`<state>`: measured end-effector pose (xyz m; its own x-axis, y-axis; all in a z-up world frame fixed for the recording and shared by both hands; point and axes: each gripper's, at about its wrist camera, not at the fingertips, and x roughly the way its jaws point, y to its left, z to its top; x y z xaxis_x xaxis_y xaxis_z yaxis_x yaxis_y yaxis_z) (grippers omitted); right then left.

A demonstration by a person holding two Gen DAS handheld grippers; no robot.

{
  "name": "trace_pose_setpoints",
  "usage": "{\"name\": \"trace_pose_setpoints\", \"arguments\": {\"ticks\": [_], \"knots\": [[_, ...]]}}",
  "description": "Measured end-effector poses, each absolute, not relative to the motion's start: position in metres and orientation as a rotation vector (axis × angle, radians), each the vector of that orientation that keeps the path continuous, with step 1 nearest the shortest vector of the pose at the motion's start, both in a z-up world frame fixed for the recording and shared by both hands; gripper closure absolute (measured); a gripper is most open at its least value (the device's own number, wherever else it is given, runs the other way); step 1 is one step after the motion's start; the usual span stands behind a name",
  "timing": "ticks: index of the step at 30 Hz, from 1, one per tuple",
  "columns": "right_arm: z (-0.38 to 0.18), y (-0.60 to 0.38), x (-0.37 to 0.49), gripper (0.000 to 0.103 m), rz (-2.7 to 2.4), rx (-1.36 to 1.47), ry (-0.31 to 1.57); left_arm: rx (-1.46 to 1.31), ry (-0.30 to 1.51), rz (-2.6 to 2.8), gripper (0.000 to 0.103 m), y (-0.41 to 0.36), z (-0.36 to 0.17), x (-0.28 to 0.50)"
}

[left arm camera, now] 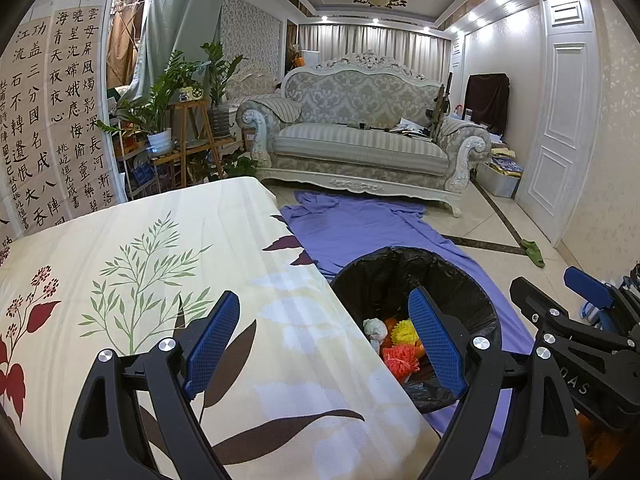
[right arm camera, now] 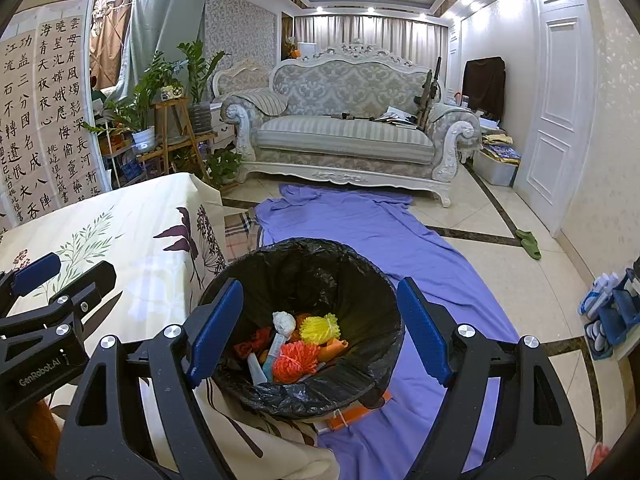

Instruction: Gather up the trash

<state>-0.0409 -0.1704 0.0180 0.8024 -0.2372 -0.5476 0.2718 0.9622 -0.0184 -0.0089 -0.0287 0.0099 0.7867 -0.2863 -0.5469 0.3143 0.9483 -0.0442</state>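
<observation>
Ornate sofa (left arm camera: 360, 136) behind purple floor sheet (left arm camera: 360, 232)

Glossy black plastic bin liner (right arm camera: 304, 276), matt cloth tablecloth (left arm camera: 160, 248)

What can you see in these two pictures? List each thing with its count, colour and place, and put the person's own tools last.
bin: one, lined with a black bag, on the purple sheet beside the table
rubbish: several pieces, orange, yellow and white, inside the bin
table cloth: one, cream with leaf and flower print, covering the table left of the bin
sheet: one, purple, spread on the floor from the bin to the sofa
sofa: one, grey and white, by the far wall
plants: several, green, on stands left of the sofa
slippers: a pair, green, by the white door
left gripper: one, black with blue pads, open, above the table edge
right gripper: one, black with blue pads, open, above the bin
</observation>
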Motion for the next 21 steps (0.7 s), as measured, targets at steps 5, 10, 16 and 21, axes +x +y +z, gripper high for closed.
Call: {"name": "trace_pose_setpoints", "arguments": {"ticks": [5,10,16,21], "knots": [[0.0179,-0.1703,-0.0413,0.026,-0.274,0.062,0.579,0.05,0.582,-0.324,0.019,-0.0292,0.0098,-0.009],[0.0179,-0.1704,-0.0415,0.026,-0.274,0.062,0.579,0.051,0.583,-0.324,0.019,-0.0297,0.0096,-0.0091],[0.0178,-0.1705,-0.0415,0.026,-0.273,0.062,0.579,0.052,0.582,-0.322,0.019,-0.0312,0.0095,-0.0098],[0.0177,-0.1702,-0.0414,0.026,-0.274,0.062,0.579,0.05,0.583,-0.324,0.019,-0.0307,0.0103,-0.0102]]}}
